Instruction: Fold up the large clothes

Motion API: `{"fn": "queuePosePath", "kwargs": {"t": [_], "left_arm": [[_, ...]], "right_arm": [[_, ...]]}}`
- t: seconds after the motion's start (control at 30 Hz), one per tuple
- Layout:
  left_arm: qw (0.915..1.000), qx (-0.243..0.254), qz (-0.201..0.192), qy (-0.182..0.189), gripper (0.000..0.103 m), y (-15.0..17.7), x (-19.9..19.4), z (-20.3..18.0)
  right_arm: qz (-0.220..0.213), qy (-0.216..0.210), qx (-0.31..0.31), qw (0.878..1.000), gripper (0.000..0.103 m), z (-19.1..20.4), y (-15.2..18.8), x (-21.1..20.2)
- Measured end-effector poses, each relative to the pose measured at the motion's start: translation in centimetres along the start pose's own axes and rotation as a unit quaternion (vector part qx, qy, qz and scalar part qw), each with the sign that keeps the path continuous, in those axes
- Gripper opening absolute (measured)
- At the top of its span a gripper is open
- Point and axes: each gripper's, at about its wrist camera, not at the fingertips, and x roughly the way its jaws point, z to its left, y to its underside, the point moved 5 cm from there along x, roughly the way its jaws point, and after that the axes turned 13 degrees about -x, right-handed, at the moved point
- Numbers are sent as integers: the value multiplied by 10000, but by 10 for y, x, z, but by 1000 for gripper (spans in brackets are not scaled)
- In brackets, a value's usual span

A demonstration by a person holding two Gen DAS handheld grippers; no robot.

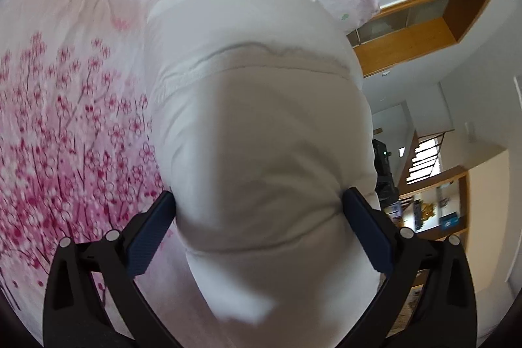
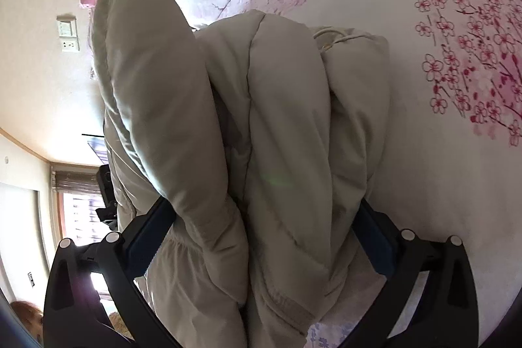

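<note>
Both grippers are clamping the cream puffer jacket [image 2: 261, 126] above the blossom-print bedspread [image 1: 65, 136]. The left gripper [image 1: 261, 217] and right gripper [image 2: 261, 217] are each pinching thick bunched padding, the jacket's length running toward twelve o'clock from both.

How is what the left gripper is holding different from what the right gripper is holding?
The left gripper pinches one smooth, rounded roll of the puffy jacket, while the right gripper pinches several bunched folds of the same jacket. The left bundle looks pale and whitish; the right bundle looks more beige, with deep creases and a drawstring. Both grippers are clamped on thick padded fabric above the flowered bedsheet.
</note>
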Motion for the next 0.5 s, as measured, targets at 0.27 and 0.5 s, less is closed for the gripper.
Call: {"fn": "queuePosePath", "kwargs": {"t": [0.27,0.5], "left_arm": [[9994,-64,-131,300,101,5,2,9],[9988,193,-261,354,87,11,-8,2]], "right_arm": [[-150,-361,-306,9988,92,9,-9,15],[-681,-874,-445,9928,62,17,2,11]]}}
